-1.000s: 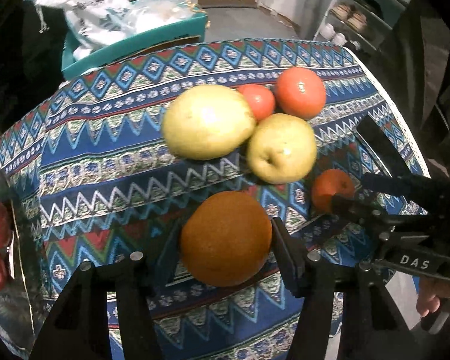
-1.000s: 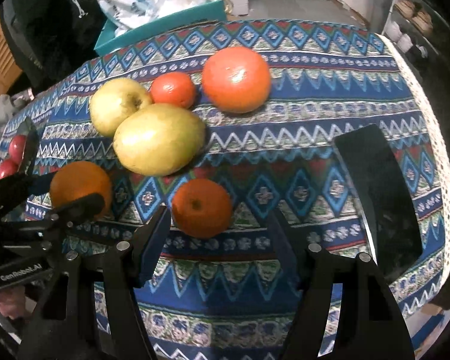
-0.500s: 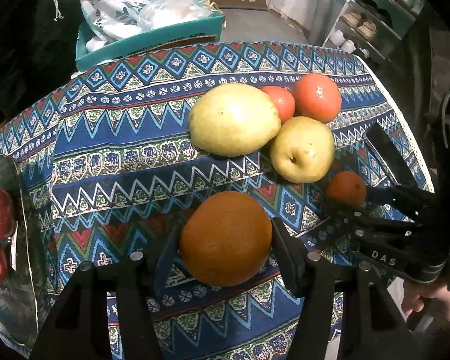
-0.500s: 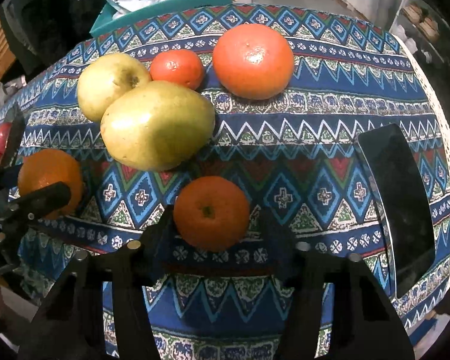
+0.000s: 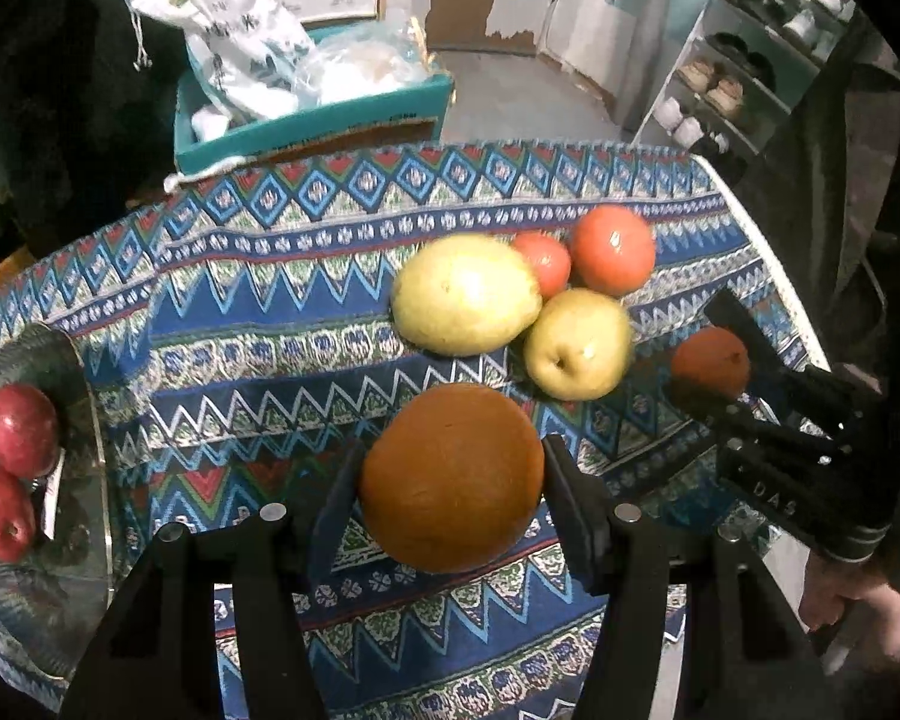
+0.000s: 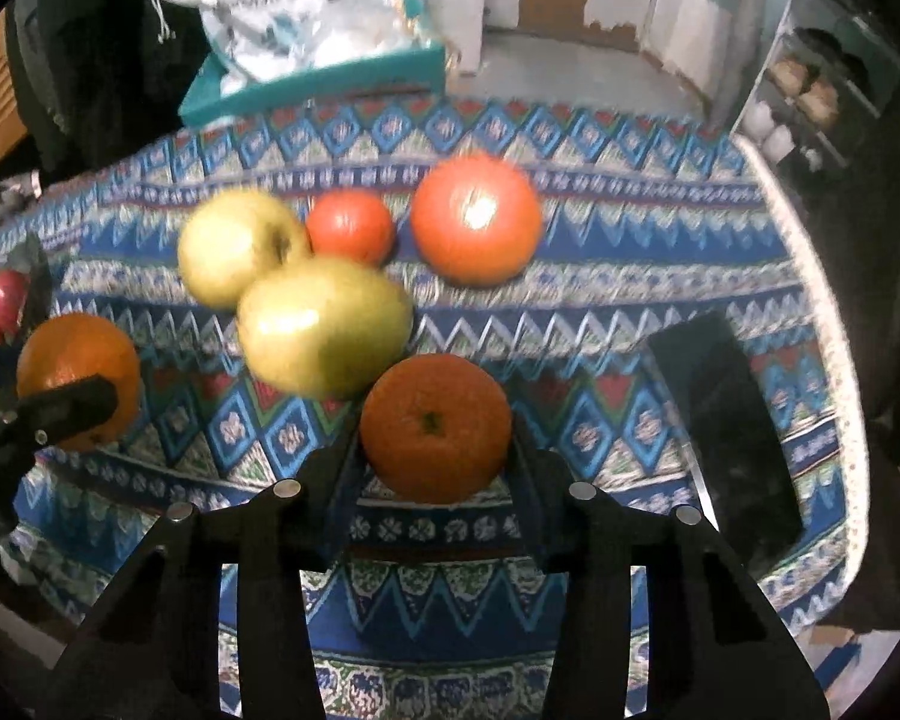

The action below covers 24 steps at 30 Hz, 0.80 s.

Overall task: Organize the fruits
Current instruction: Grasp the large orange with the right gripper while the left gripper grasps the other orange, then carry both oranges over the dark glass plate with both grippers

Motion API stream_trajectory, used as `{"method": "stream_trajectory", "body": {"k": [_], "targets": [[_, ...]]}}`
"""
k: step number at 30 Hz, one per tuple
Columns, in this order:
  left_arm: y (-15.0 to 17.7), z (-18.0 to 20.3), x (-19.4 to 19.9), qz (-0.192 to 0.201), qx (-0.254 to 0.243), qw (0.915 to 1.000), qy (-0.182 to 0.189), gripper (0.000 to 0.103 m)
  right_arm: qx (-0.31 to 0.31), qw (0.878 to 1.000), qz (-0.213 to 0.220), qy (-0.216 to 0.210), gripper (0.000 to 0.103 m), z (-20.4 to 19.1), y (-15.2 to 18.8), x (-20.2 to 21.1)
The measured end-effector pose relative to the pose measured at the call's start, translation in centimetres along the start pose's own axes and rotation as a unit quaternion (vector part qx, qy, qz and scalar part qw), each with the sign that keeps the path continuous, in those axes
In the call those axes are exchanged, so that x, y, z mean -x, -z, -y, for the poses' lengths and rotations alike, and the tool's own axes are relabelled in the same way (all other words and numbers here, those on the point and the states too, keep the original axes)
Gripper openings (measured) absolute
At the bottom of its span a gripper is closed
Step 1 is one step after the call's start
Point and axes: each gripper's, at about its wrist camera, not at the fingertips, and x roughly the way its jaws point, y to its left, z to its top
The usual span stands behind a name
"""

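My left gripper (image 5: 450, 480) is shut on a large orange (image 5: 450, 477) and holds it above the patterned tablecloth (image 5: 270, 312). My right gripper (image 6: 435, 441) is shut on a small orange (image 6: 435, 426), also lifted; it shows in the left wrist view (image 5: 711, 363) too. On the cloth lie a large yellow pear (image 5: 465, 294), a yellow apple (image 5: 576, 342), a small red tomato (image 5: 543, 261) and a big red-orange fruit (image 5: 612, 249). Two red apples (image 5: 18, 429) sit on a glass plate (image 5: 84, 372) at the left.
A black phone (image 6: 732, 426) lies near the table's right edge. A teal box (image 5: 306, 126) with white bags stands behind the table. A shoe rack (image 5: 744, 78) is at the far right.
The right gripper closed on the small orange and lifted it. The left gripper rose and drew back with the large orange.
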Motion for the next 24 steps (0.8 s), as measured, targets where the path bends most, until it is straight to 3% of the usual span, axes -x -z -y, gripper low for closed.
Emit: {"method": "stream_trajectory", "body": {"k": [13, 24], "targets": [[-1.0, 0.6, 7.2, 0.083, -0.016, 0.9964, -0.002, 0.061, 0.002, 0.996, 0.083, 0.028, 0.044, 1.0, -2.3, 8.3], [-1.4, -0.2, 12.5, 0.140, -0.016, 0.9901, -0.001, 0.061, 0.003, 0.991, 0.134, 0.018, 0.044, -0.2, -4.0, 13.4]]}}
